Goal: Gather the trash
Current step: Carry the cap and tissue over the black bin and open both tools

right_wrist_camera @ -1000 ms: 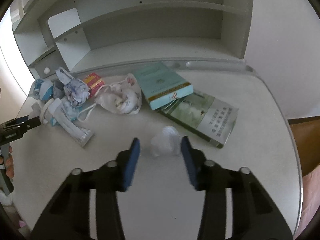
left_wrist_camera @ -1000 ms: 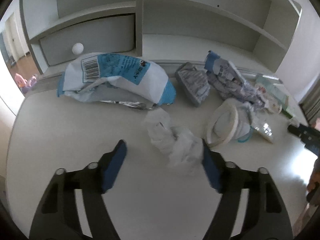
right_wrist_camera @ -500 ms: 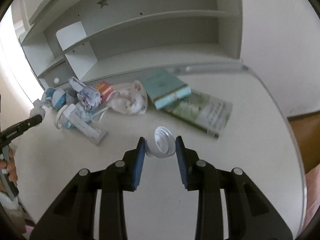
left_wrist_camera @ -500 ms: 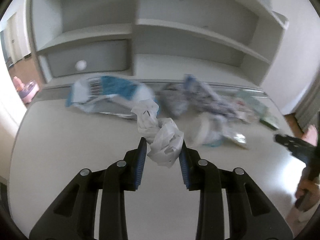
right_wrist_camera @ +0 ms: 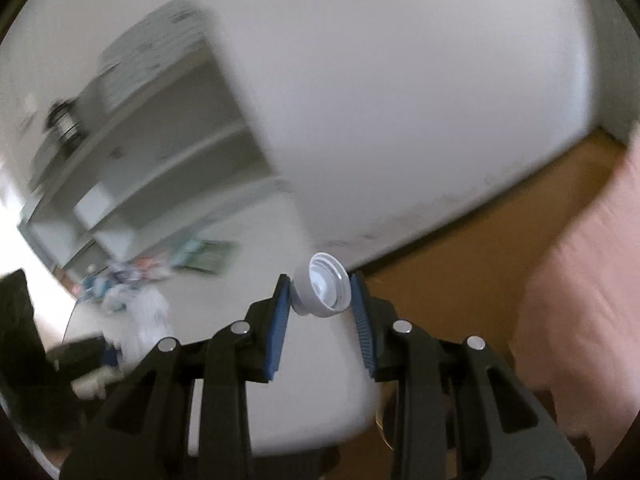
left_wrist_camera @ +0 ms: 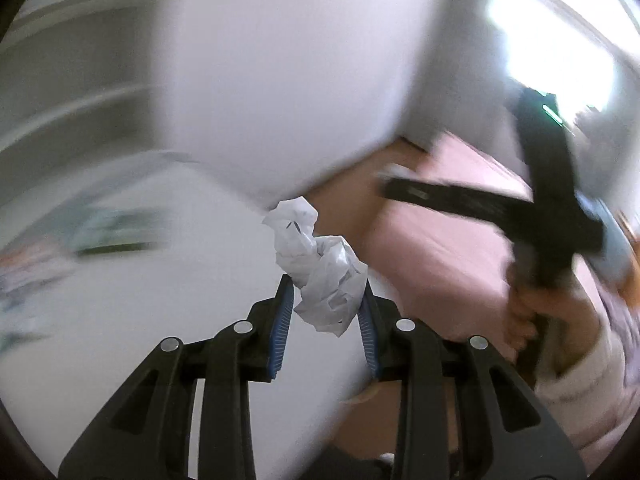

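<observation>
My left gripper (left_wrist_camera: 326, 294) is shut on a crumpled white paper wad (left_wrist_camera: 320, 276), held in the air over the right end of the white desk (left_wrist_camera: 140, 300). In the right wrist view my right gripper (right_wrist_camera: 320, 292) is shut on a white plastic bottle cap (right_wrist_camera: 322, 290), lifted above the desk's right edge (right_wrist_camera: 312, 400). The other trash (right_wrist_camera: 132, 284) lies blurred far back on the left of the desk. The right gripper's black body (left_wrist_camera: 552, 216) shows at the right of the left wrist view, with a hand (left_wrist_camera: 528, 312) on its grip.
A white wall (right_wrist_camera: 400, 100) fills the top of both views. Grey shelves (right_wrist_camera: 160, 152) stand at the back left. Wooden floor (right_wrist_camera: 460, 272) and a pink cloth surface (right_wrist_camera: 580, 280) lie beyond the desk's right edge. Both pictures are smeared by motion.
Both grippers swung right and rolled, lifting their loads off the desk. The left gripper closed on the paper wad at the start; the right kept the cap pinched throughout.
</observation>
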